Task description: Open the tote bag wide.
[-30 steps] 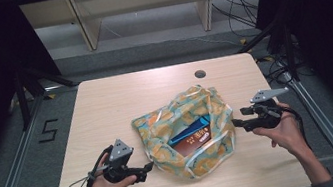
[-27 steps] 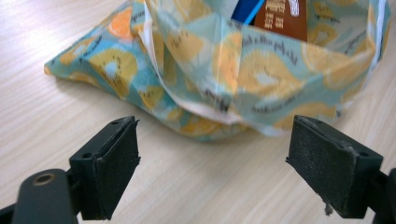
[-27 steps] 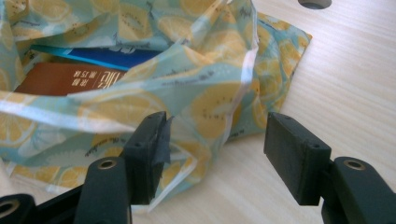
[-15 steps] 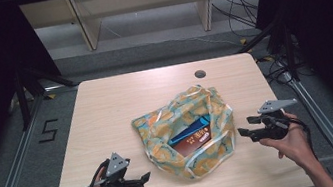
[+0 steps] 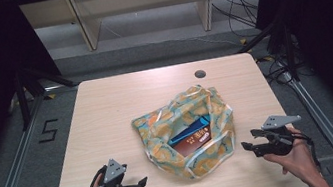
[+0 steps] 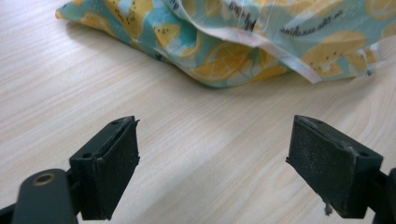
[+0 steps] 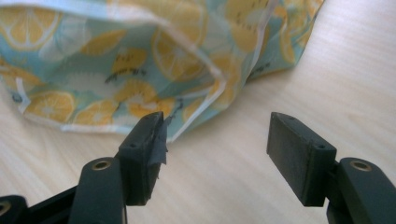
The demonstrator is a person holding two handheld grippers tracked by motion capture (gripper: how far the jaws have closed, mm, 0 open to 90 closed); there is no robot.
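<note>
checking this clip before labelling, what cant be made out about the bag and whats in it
- High view: the red book and the blue item lie partly under the bag's cloth; their print is too small to read.
- Left gripper view: the bag is cut off by the top edge; its opening is out of frame.
- Right gripper view: cloth folds hide the inside.
</note>
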